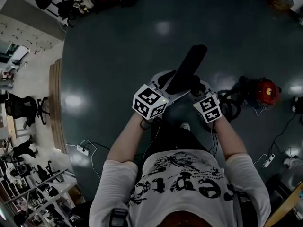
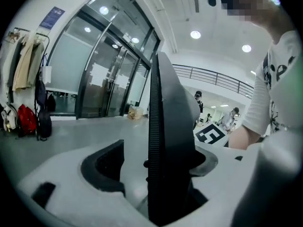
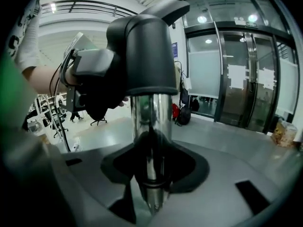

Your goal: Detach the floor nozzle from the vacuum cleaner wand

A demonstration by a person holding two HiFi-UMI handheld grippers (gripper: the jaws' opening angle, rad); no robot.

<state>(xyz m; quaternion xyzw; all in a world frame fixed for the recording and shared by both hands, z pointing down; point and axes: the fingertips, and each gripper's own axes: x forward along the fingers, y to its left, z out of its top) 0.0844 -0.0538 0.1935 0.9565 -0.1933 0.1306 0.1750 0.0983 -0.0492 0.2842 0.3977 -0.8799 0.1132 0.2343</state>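
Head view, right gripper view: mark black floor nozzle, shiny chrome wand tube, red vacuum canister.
black floor nozzle (image 1: 188,67), head view, middle of its body.
shiny chrome wand tube (image 3: 150,122), right gripper view, metal below black collar.
red vacuum canister (image 1: 264,91), head view, red top shell.

floor nozzle (image 1: 189,65) in left hand-held gripper (image 1: 163,82) | wand (image 3: 150,122) in right hand-held gripper (image 1: 201,87) | canister (image 1: 263,91) right
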